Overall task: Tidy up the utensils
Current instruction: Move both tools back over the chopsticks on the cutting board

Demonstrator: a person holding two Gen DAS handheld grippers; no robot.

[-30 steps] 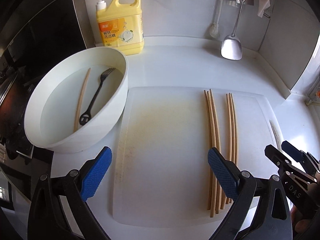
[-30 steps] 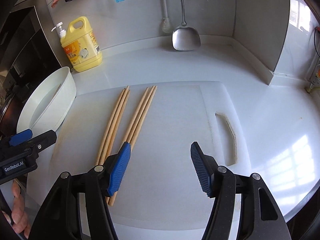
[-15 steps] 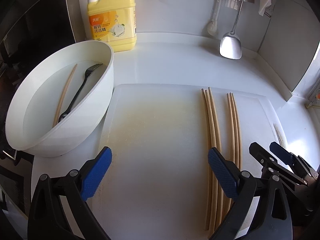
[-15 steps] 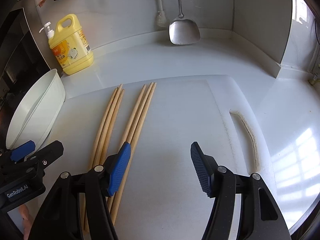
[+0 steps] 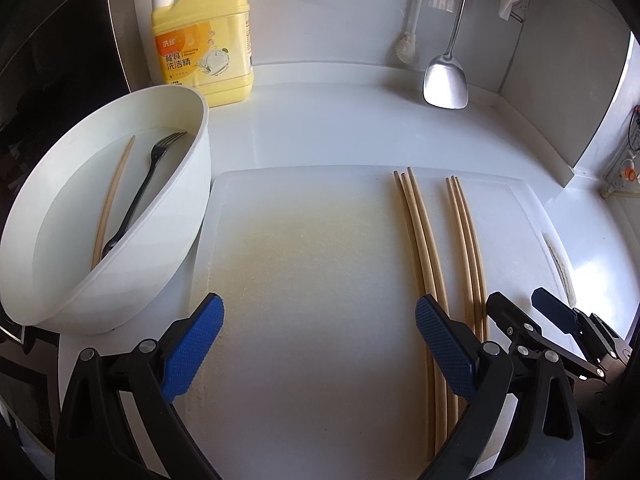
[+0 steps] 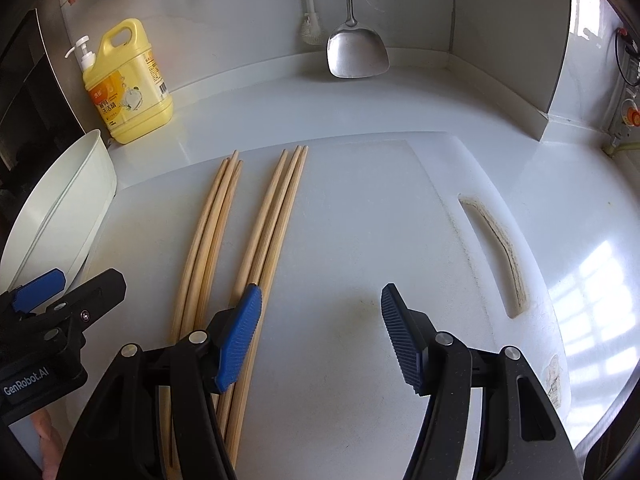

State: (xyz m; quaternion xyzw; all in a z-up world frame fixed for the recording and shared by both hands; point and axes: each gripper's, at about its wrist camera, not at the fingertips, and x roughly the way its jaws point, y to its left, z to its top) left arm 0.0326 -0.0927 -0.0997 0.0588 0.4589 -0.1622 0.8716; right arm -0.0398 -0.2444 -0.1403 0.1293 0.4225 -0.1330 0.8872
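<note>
Black claw (image 6: 320, 336) frames, ribbed blue pads (image 6: 239, 340), silver screws, "GenRobot.AI" lettering

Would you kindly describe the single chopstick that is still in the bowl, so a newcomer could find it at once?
Start at the white cutting board; the big white bowl sits against its left edge, in front of the yellow detergent jug. Inside lies one pale wooden chopstick beside a black fork. It is alone, unlike the six chopsticks grouped on the board.
</note>
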